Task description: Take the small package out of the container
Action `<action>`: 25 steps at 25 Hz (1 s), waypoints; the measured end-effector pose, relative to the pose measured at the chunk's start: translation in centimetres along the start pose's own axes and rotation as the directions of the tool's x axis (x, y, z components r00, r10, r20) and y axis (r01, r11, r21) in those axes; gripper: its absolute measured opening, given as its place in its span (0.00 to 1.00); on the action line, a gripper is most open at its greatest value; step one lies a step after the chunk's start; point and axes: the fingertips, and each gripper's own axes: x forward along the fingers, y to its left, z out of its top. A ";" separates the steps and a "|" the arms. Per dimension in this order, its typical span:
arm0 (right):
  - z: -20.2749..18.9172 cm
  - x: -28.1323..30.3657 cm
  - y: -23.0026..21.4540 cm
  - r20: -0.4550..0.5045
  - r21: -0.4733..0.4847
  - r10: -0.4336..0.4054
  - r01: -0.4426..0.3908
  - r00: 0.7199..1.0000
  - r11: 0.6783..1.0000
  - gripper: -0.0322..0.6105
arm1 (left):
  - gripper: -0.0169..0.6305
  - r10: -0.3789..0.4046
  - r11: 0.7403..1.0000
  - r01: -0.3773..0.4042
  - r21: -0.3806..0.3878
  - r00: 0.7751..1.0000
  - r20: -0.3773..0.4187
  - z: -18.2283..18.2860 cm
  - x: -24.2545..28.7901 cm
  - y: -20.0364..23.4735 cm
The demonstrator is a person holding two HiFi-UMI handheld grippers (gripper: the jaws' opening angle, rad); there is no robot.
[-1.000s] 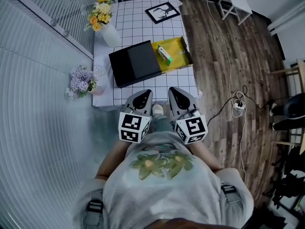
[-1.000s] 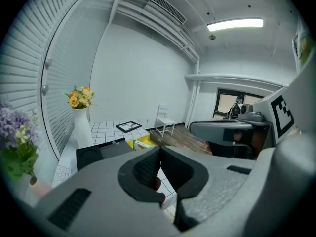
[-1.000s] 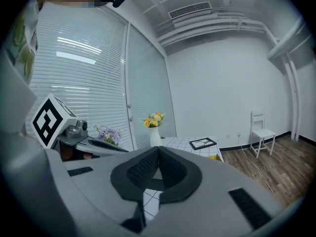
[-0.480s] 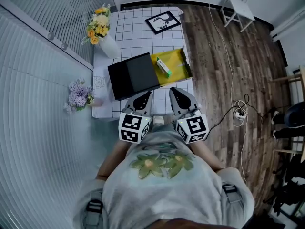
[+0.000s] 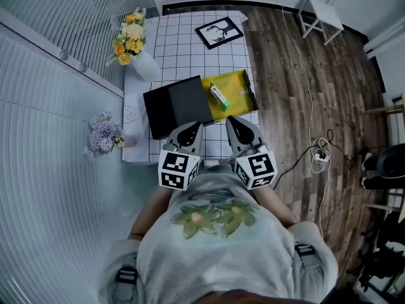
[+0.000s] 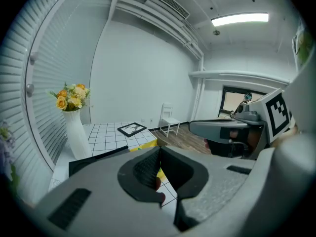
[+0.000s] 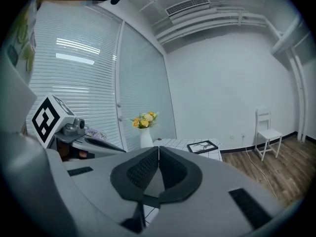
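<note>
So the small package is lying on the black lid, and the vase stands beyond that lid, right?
Not quite. The package lies inside the yellow box, not on the black lid next to it. The head view shows this. The vase does stand beyond the lid.

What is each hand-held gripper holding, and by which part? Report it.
Nothing. The left hand-held gripper and the right hand-held gripper are both shut and empty; the small package lies untouched in the yellow container.
</note>
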 end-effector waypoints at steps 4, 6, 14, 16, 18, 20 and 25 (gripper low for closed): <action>-0.4 1.4 -0.8 -0.032 -0.009 -0.001 0.001 0.999 1.000 0.06 | 0.04 0.009 1.000 -0.009 -0.009 1.000 -0.004 0.4 0.6 0.7; -0.3 2.0 -1.0 -0.041 -0.016 0.003 -0.004 0.999 1.000 0.06 | 0.04 0.008 1.000 -0.008 -0.014 1.000 -0.010 0.6 0.8 0.9; -1.0 4.5 -2.5 -0.086 -0.024 -0.001 -0.001 0.996 1.000 0.06 | 0.04 -0.008 1.000 0.007 -0.030 0.999 -0.037 0.5 3.1 2.1; -1.4 5.0 -2.9 -0.106 -0.022 -0.006 0.003 0.994 1.000 0.06 | 0.04 -0.019 0.999 0.017 -0.036 0.999 -0.046 0.4 3.7 2.3; -1.6 5.7 -3.3 -0.120 -0.023 -0.007 0.005 0.993 1.000 0.06 | 0.04 -0.027 0.999 0.025 -0.044 0.998 -0.056 0.3 4.4 2.6; -1.8 6.3 -3.7 -0.131 -0.020 -0.006 0.003 0.991 1.000 0.06 | 0.04 -0.036 0.998 0.032 -0.051 0.997 -0.067 0.1 5.1 2.9; -2.2 7.6 -4.4 -0.156 -0.018 0.007 -0.009 0.988 1.000 0.07 | 0.04 -0.058 0.996 0.052 -0.067 0.994 -0.089 0.0 7.0 3.2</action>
